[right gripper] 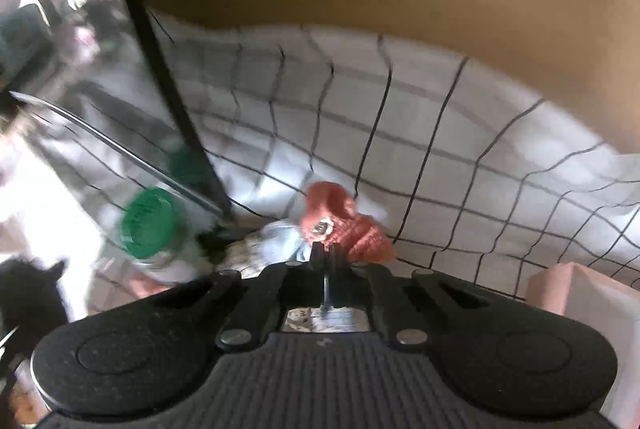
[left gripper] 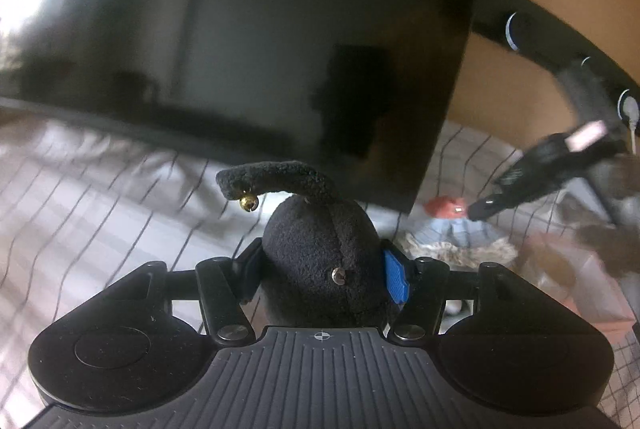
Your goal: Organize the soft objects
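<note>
The left tongs (left gripper: pixel 324 265) are clamping a black fleece plush toy with a gold bell (left gripper: pixel 320 249) above the white grid-lined cloth (left gripper: pixel 100 197). The right tongs (right gripper: pixel 328 253) are pressing fully closed just before the doll with an orange knitted hat (right gripper: pixel 340 221), apparently empty. Risk: closed early, they may nudge the doll away instead of gripping it.

Both fisheye shots are dim-ish and smeared with motion blur, edges bent hard. Daylight glare blows out the glossy black screen (left gripper: pixel 240 41) up-left of the tongs; checked white cloth (right gripper: pixel 460 165) beyond looks soft.
</note>
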The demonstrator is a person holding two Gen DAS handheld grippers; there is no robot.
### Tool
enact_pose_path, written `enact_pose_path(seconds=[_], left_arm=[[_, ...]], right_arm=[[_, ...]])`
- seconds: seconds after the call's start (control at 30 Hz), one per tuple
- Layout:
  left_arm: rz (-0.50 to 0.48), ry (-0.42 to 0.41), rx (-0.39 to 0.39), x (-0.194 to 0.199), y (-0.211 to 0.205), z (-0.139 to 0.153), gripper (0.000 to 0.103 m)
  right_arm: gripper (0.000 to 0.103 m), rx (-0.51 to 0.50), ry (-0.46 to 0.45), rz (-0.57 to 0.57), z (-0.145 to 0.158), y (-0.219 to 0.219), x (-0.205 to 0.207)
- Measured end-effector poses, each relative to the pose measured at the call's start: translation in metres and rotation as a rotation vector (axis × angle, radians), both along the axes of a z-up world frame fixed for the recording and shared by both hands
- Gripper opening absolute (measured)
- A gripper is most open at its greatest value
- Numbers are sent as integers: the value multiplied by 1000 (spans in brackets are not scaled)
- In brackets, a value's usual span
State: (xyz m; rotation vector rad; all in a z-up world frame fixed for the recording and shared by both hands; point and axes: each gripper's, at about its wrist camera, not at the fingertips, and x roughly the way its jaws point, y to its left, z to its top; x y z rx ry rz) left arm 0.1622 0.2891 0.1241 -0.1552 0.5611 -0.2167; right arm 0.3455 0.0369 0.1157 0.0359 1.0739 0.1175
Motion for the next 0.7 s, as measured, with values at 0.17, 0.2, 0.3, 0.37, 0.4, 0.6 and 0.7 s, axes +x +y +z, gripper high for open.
enact_pose_path(seconds=[0.17, 0.2, 0.3, 0.37, 0.4, 0.6, 0.7], left_arm=[[-33, -18, -7, 20, -14, 16, 65], [-31, -17, -15, 21, -16, 18, 65], [-62, -12, -19, 22, -22, 18, 65], [-106, -6, -2, 28, -32, 20, 65], [-119, -6, 10, 29, -36, 22, 65], [-151, -82, 78, 40, -61, 50, 65], [-177, -108, 102, 50, -79, 64, 65]], right_arm=[[2, 64, -93, -5, 49, -23, -22], [2, 76, -100, -5, 53, -26, -25], [2, 84, -113, -1, 58, -30, -29], [2, 92, -124, -4, 66, -31, -29], [1, 97, -135, -3, 70, -33, -30], [0, 116, -275, -5, 118, -52, -49], [0, 123, -333, -28, 138, -75, -65]])
